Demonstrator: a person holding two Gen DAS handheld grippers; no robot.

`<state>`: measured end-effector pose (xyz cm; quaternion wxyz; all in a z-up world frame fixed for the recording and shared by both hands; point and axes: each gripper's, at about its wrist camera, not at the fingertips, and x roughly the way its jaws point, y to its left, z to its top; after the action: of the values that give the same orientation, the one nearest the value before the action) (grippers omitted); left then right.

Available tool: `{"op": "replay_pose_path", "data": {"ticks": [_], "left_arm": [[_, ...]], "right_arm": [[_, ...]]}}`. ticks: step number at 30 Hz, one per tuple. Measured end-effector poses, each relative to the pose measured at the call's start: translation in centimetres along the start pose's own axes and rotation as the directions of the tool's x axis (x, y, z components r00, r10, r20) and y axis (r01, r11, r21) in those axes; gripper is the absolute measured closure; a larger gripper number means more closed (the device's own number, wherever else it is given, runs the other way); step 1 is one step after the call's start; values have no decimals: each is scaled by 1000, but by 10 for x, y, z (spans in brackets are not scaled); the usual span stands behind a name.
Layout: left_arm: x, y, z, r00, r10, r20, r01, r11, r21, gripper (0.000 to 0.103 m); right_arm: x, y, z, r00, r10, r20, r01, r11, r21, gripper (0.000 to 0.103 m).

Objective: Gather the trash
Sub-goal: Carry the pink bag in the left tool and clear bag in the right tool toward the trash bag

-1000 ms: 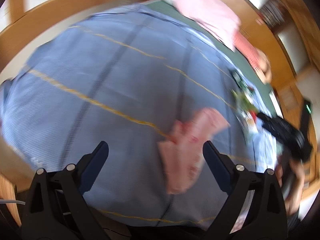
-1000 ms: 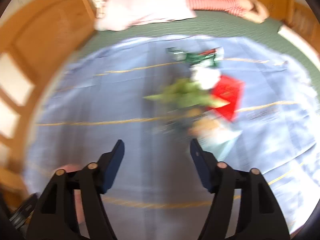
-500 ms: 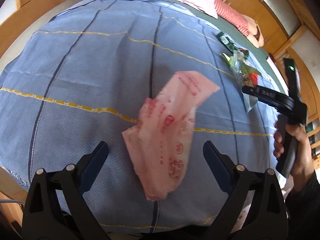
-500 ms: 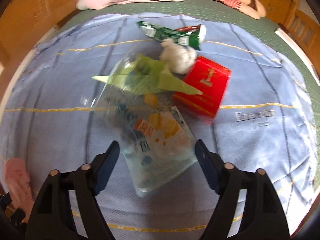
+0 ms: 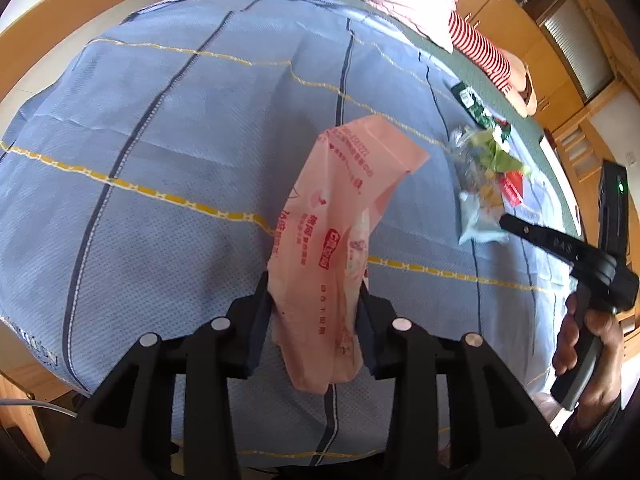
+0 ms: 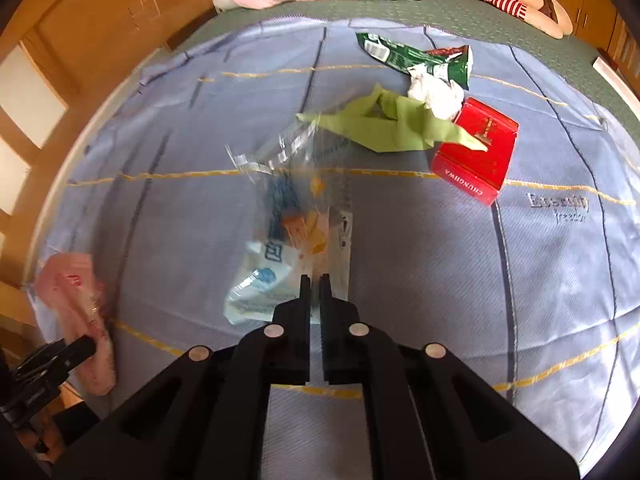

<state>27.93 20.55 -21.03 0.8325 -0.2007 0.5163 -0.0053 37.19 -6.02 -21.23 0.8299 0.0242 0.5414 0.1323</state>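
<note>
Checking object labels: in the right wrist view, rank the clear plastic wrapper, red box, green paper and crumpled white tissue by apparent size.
1. clear plastic wrapper, though nearest the camera
2. green paper and red box, about alike
3. crumpled white tissue

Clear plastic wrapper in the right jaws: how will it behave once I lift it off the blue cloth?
The clear plastic wrapper is thin, crinkled film, so it will probably droop below the right gripper rather than hold its shape. It looks empty, so likely very light. Only its near edge is pinched, and glossy film may slip; lift slowly.
</note>
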Motion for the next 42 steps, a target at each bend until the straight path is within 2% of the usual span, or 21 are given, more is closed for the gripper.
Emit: {"op": "replay_pose_path", "data": {"ticks": [6,11,13,15,17,19,21,24,26,27,28,29,31,33,35,37,39,42], "left_arm": [[-17,2,0,997,18,72,-18,1000,7,67],[-47,4,-10,987,41,155,-49,998,49,68],[-57,6,-14,981,51,190,-65,996,65,68],[-61,7,-17,977,56,206,-70,996,62,68],[-59,9,-20,980,49,194,-60,997,51,68],[-56,8,-23,982,53,182,-63,997,53,68],[-52,4,-25,983,53,173,-66,995,70,68],[-50,3,-26,984,49,172,-64,994,84,68],[-49,5,-26,985,44,166,-57,996,75,68],[-49,6,-25,986,40,163,-52,996,70,68],[-49,7,-25,986,39,162,-50,996,68,68],[-50,7,-24,986,40,164,-52,996,69,68],[-52,5,-23,984,40,173,-55,995,78,68],[-58,2,-25,980,47,192,-66,994,92,68],[-66,-3,-28,974,68,216,-94,989,112,68],[-81,-12,-32,960,104,258,-143,980,137,68],[-105,-26,-45,939,121,323,-181,970,161,68],[-132,-49,-66,928,97,360,-174,966,190,68]], "right_arm": [[-33,4,-7,997,41,59,-42,999,9,100],[-66,1,-20,993,67,102,-69,998,13,100],[-71,0,-27,993,66,97,-66,998,6,100],[-63,4,-34,997,53,47,-51,998,-45,100],[-52,7,-40,1000,25,8,-25,998,-66,94],[-42,10,-42,1000,21,-14,-22,997,-74,58],[-31,12,-42,999,-15,-29,12,997,-77,40],[-8,11,-40,997,-42,-72,38,998,-57,40],[5,10,-42,994,-13,-108,9,999,-32,40],[9,11,-43,994,-1,-113,-1,1000,-25,44],[11,11,-44,994,0,-112,-3,1000,-19,68],[12,12,-45,994,4,-111,-6,1000,-12,80],[11,14,-47,994,28,-110,-27,1000,7,92],[2,13,-48,996,32,-84,-30,999,23,97],[-17,11,-48,998,46,-44,-44,998,46,98],[-43,7,-52,997,72,7,-72,996,59,98],[-75,4,-60,994,87,66,-90,995,48,98],[-125,-4,-81,983,110,145,-116,993,31,98]]}}
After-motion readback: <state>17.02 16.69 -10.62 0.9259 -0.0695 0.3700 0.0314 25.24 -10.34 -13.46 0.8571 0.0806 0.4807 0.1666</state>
